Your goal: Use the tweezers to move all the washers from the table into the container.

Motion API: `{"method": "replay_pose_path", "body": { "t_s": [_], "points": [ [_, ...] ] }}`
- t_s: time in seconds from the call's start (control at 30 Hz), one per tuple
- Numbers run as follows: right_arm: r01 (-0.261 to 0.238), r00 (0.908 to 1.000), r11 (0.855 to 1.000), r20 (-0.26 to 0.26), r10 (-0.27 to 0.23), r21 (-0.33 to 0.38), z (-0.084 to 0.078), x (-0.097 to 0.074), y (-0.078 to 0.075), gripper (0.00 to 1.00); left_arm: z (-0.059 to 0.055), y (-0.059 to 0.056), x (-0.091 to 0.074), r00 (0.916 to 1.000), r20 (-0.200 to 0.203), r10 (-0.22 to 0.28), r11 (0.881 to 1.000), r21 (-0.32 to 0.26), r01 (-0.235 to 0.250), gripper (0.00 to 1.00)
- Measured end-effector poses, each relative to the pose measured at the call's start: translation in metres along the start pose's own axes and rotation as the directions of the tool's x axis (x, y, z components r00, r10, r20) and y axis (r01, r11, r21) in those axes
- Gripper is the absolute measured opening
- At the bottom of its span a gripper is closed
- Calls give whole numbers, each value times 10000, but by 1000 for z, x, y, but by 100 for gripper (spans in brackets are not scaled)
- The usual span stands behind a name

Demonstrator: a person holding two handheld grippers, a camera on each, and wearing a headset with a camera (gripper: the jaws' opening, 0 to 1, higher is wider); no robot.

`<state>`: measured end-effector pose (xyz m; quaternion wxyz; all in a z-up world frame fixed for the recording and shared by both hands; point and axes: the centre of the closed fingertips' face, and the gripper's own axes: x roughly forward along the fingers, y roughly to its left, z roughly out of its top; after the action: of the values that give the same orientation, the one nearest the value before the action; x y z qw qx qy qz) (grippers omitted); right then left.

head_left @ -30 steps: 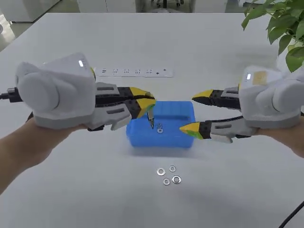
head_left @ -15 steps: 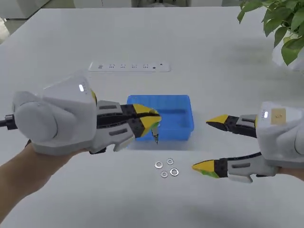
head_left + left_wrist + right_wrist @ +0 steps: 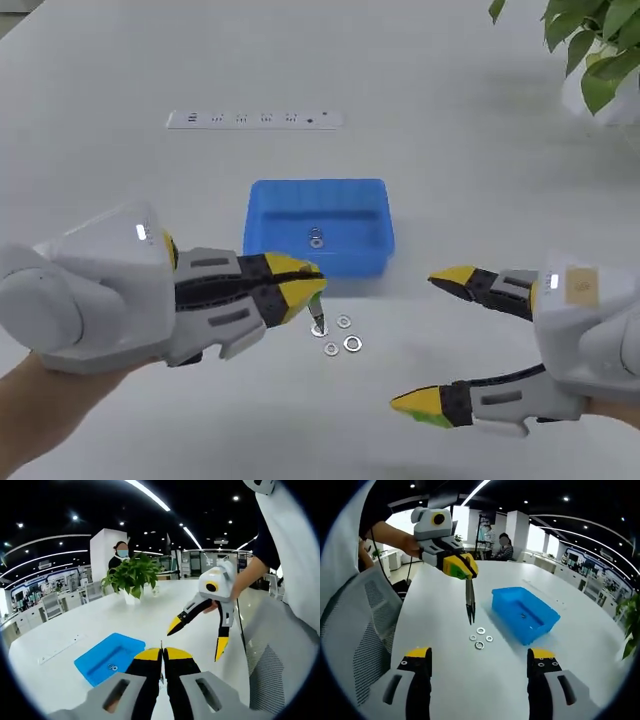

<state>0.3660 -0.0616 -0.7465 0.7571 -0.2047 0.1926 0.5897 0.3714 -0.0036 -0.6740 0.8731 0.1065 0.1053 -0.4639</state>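
My left gripper (image 3: pixel 308 285) is shut on a pair of tweezers (image 3: pixel 316 312) that point down. Their tips hover at the left edge of several loose washers (image 3: pixel 348 338) lying on the white table just in front of the blue container (image 3: pixel 270 205). A washer (image 3: pixel 316 238) lies inside the container. My right gripper (image 3: pixel 432 340) stands open to the right of the washers, holding nothing. In the right gripper view the tweezers (image 3: pixel 470 602) hang over the washers (image 3: pixel 480 637), with the container (image 3: pixel 540 622) behind. The left gripper view shows its shut jaws and the container (image 3: pixel 95 657).
A white power strip (image 3: pixel 255 120) lies beyond the container. A potted plant (image 3: pixel 590 50) stands at the far right corner. A mesh office chair (image 3: pixel 360 630) sits by the table's near edge. People stand far back in the room.
My left gripper has carried the tweezers from above the container back and down to the washers on the table. My right gripper has drawn back toward me. The head camera tilted down.
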Motion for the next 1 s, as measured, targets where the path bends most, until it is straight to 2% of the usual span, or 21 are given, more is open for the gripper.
{"method": "replay_pose_path", "body": {
  "t_s": [0.17, 0.27, 0.4, 0.67, 1.0],
  "points": [
    [-350, 9993, 9992, 152, 347, 199, 0, 2, 12, 87, -3, -6, 3, 9995, 177, -259, 9996, -130, 261, 5],
    [-596, 9980, 9981, 218, 592, 169, 2, 4, 19, 92, -4, -5, 6, 9992, 290, -275, 9991, -321, 284, 5],
    [-899, 9951, 9955, 430, 885, 314, 6, 5, 27, 97, -7, -4, 9, 9991, 250, -347, 9990, -290, 354, 5],
    [-1181, 9920, 9924, 495, 1163, 342, 8, 12, 33, 98, -13, -7, 13, 9979, 66, -637, 9977, -244, 639, 5],
    [-1305, 9906, 9898, 488, 1278, 575, 4, 14, 38, 95, -18, -2, 14, 9981, 15, -613, 9979, -192, 613, 5]
  ]
}}
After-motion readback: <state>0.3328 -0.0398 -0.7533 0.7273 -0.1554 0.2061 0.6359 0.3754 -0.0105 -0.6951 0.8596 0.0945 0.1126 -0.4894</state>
